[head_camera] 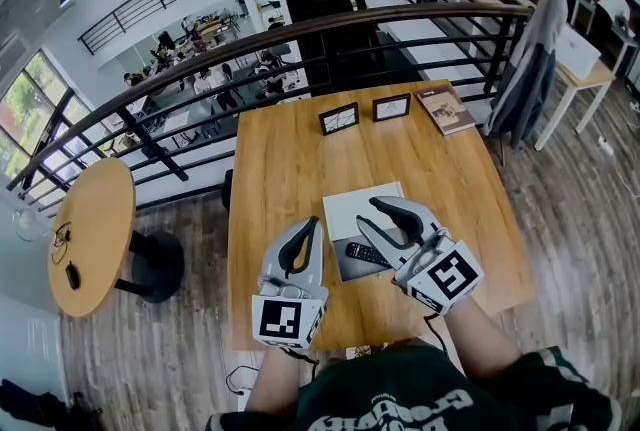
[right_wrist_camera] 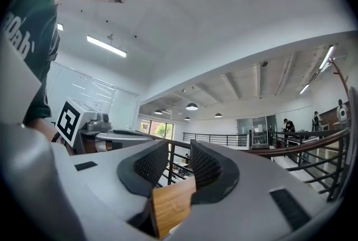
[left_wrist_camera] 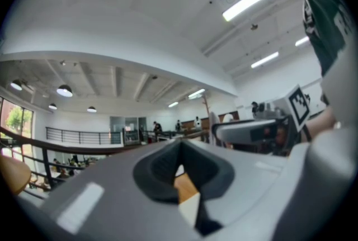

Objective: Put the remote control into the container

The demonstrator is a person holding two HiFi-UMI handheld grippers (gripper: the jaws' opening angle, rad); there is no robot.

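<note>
**Counter** [head_camera: 290, 179]: rectangular, wood-topped, set against a dark metal railing [head_camera: 300, 34] at its far side.

**Container** [head_camera: 360, 201]: shallow, pale, rectangular. It lies flat on the near half of the counter, slightly right of centre. Its far part reads white and its near part grey.

**Remote control** [head_camera: 366, 255]: black and slim. It lies flat and slanted within the container's outline, on the grey near part. No claw touches it.

**Left claw** [head_camera: 310, 224]: held near the counter's near edge, just left of the container and pointing far. Its jaws are clenched tip to tip with nothing between them. Its own view shows only a sliver of counter through the slot behind the tips. Its marker cube [head_camera: 283, 319] faces the head camera.

**Right claw** [head_camera: 366, 212]: held over the right part of the container and pointing far-left. It is released, the jaws standing apart. Its own view shows only the counter edge and the railing in the gap, with no object between the pads. The remote control lies just to the near side of it in the head view.

**Framed cards** [head_camera: 339, 118]: two small upright frames, side by side at the far end of the counter.

**Booklet** [head_camera: 445, 109]: lies flat at the far right corner.

**Round table** [head_camera: 90, 234]: wood-topped, well apart on the left, carrying a few small dark items.

**Jacket** [head_camera: 530, 69]: grey, hung on the railing at the far right.
</note>
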